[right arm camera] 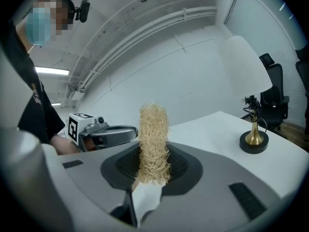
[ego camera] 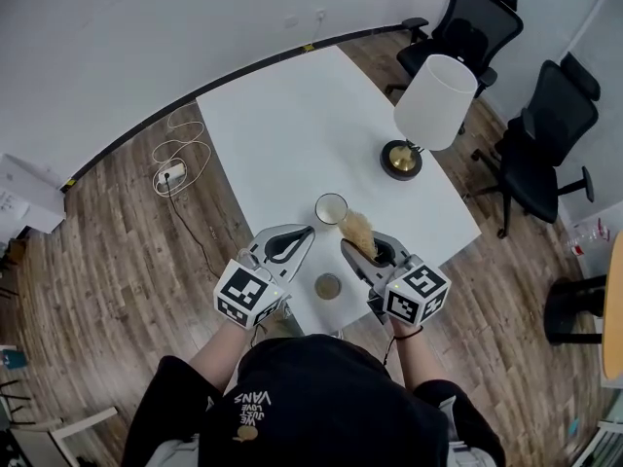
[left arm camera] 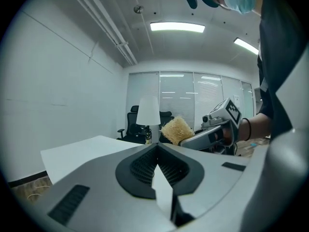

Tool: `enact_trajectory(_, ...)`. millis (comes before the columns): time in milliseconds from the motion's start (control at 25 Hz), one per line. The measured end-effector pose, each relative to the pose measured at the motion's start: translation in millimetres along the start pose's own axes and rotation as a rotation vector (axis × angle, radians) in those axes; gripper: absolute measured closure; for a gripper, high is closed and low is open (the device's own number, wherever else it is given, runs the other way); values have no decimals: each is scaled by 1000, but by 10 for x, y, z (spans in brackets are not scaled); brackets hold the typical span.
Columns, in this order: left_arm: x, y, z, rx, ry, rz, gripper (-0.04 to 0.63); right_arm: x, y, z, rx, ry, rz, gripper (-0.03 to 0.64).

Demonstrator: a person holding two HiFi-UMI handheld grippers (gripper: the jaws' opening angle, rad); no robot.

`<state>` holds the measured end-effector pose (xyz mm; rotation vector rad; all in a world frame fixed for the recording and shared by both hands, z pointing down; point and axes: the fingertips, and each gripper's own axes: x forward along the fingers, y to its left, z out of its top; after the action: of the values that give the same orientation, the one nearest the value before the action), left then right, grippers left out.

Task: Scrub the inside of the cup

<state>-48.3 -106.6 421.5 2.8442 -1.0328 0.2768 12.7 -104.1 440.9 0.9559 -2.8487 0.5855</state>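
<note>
- Wood floor surrounds a white table (ego camera: 282, 134), its near edge at the person.
- Left gripper (ego camera: 304, 233) is nearest, with its jaws pressed together on nothing.
- Right gripper (ego camera: 352, 251) is clamped on a straw-coloured scrubber (ego camera: 358, 230), which sticks out past the jaws.
- A small round disc (ego camera: 328, 286) lies on the table between the two grippers.
- Cup (ego camera: 331, 208) stands upright and free just beyond the jaw tips, with the scrubber's end near its rim.
- The cup looks rigid, light and smooth, so it will likely slide or tip under scrubbing. The left gripper should pinch its wall at the rim, gently, as it may be breakable.
- The scrubber looks soft and springy and should squash in easily.
- A lamp (ego camera: 435, 103) stands farther back, and black chairs (ego camera: 467, 27) are beyond the table.
</note>
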Motion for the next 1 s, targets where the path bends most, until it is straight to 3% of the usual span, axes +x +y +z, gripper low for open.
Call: enact_trajectory(1000, -124, -54, 20, -17, -27, -15, 584, 39, 84, -37, -23, 13, 7, 523)
